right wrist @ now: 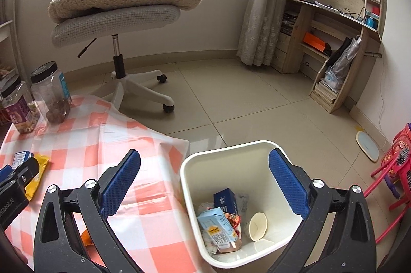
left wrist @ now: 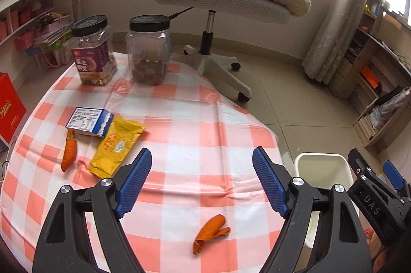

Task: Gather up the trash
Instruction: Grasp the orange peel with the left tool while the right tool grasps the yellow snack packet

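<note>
An orange peel (left wrist: 209,232) lies on the checked tablecloth (left wrist: 195,124) just below and between the fingers of my left gripper (left wrist: 202,157), which is open and holds nothing. Farther left lie a second peel (left wrist: 69,151), a yellow wrapper (left wrist: 117,144) and a small blue-and-white carton (left wrist: 88,121). My right gripper (right wrist: 205,155) is open and empty above the white bin (right wrist: 231,170) beside the table. The bin holds a blue carton (right wrist: 226,198), a light-blue carton (right wrist: 217,226) and a paper cup (right wrist: 258,225). The right gripper (left wrist: 372,162) also shows at the right edge of the left wrist view.
Two black-lidded jars (left wrist: 93,49) (left wrist: 149,49) stand at the table's far side. An office chair (right wrist: 118,21) with a blanket and a plush monkey stands behind the table. Wooden shelves (right wrist: 331,42) line the right wall. A pink child's chair (right wrist: 390,170) stands to the bin's right.
</note>
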`<state>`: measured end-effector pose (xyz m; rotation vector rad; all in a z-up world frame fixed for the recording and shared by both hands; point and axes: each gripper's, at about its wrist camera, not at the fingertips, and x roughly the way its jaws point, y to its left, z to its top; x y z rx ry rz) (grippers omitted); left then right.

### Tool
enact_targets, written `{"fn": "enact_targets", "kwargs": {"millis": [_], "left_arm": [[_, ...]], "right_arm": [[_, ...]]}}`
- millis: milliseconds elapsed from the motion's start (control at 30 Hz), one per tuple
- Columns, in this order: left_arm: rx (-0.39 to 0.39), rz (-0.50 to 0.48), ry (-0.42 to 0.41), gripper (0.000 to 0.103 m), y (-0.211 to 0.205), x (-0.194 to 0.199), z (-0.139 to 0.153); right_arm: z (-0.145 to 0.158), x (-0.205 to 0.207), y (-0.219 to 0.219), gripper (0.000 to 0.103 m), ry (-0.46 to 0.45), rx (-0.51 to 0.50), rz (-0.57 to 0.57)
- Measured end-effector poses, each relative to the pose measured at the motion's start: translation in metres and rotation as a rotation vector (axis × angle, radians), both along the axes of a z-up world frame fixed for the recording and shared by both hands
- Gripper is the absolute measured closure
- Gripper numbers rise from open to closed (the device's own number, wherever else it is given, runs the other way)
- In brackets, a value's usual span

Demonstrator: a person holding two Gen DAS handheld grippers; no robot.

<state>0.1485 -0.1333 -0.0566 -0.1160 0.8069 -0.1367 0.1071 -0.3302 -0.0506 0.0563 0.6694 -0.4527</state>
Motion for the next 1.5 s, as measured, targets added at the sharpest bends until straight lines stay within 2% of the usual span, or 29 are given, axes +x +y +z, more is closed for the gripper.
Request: {"fn": "enact_targets", "kwargs": {"millis": [433,633,733,833,933,1000,1033,1100,1233,1333,1433,1500], "left_arm": [[0.014,0.202,0.086,0.024,0.107,0.020,-0.030],[0.041,0.291,0.143,0.024,0.159,0.043,-0.060],[0.087,0.313,0.174,0.025,0.178,0.056,-0.080],[0.082,0.317,0.215,0.030,0.195,0.065,-0.100],[0.063,0.279,0.254,0.036,0.201,0.071,-0.116],[0.080,0.256,0.243,0.045,0.199,0.071,-0.121],[0.092,0.238,0.226,0.050,0.198,0.071,-0.121],[0.098,0.212,0.208,0.080,0.197,0.069,-0.119],[0.047,0.230,0.199,0.084,0.213,0.066,-0.114],[0.020,0.269,0.183,0.084,0.232,0.063,-0.107],[0.006,0.298,0.172,0.084,0.248,0.059,-0.100],[-0.002,0.313,0.168,0.084,0.256,0.057,-0.097]], "right_arm": [[-0.017,0.043,0.088,0.007,0.066,0.021,0.154],[-0.031,0.062,0.120,0.007,0.116,0.020,0.222],[-0.040,0.071,0.133,0.007,0.145,0.030,0.250],[-0.049,0.080,0.146,0.007,0.175,0.048,0.283],[-0.061,0.091,0.160,0.007,0.214,0.079,0.327],[-0.070,0.097,0.168,0.007,0.242,0.122,0.356],[-0.075,0.101,0.172,0.007,0.256,0.147,0.368],[-0.086,0.107,0.178,0.007,0.281,0.209,0.391],[-0.101,0.117,0.188,0.007,0.300,0.380,0.440],[-0.109,0.124,0.201,0.008,0.299,0.450,0.475],[-0.117,0.135,0.218,0.014,0.289,0.528,0.486],[-0.124,0.142,0.232,0.021,0.291,0.561,0.494]]}}
